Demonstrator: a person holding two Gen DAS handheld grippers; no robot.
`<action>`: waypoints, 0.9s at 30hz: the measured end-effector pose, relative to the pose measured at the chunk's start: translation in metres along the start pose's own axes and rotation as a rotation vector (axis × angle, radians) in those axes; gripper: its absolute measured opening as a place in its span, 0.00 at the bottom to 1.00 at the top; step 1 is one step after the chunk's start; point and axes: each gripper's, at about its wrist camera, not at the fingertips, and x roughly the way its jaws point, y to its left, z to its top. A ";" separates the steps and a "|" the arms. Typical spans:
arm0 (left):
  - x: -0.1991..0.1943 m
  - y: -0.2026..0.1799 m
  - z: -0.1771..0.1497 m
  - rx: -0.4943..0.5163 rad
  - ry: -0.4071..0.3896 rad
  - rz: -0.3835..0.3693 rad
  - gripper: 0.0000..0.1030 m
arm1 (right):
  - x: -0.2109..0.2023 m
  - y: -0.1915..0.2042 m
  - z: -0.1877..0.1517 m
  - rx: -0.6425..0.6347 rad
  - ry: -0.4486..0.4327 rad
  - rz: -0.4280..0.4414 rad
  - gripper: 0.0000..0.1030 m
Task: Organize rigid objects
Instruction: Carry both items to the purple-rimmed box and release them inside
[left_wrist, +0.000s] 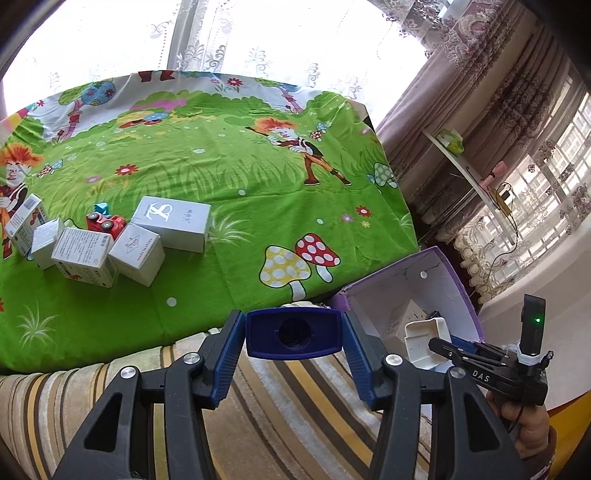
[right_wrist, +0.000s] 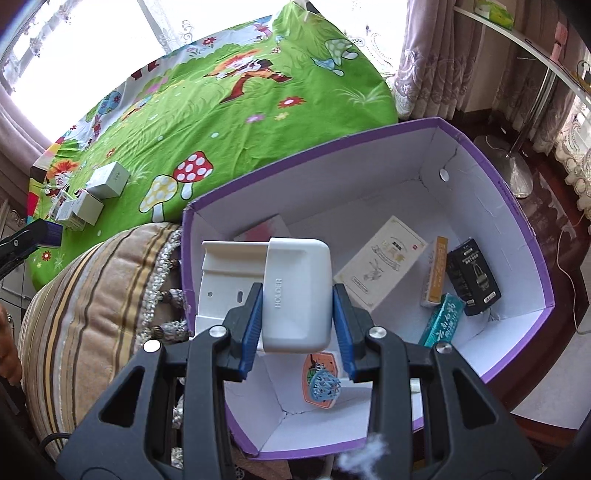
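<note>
In the purple box, only right-wrist view shows the black packet.

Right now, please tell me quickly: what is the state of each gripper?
Left gripper: closed on a dark blue box.
Right gripper: closed on a white holder, over the purple box.

"HOLDER" runs along the white plastic holder at the right wrist view's centre; "DAS" marks the black gripper body at four o'clock in the left view; other box prints are too small to read
</note>
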 end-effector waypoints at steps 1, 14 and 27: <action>0.002 -0.005 0.001 0.010 0.004 -0.004 0.52 | 0.002 -0.003 -0.002 0.000 0.009 -0.007 0.40; 0.029 -0.075 -0.001 0.160 0.062 -0.052 0.52 | 0.009 -0.031 -0.014 0.070 0.044 0.017 0.63; 0.052 -0.137 -0.028 0.361 0.178 -0.128 0.52 | -0.015 -0.061 -0.013 0.141 -0.041 -0.005 0.66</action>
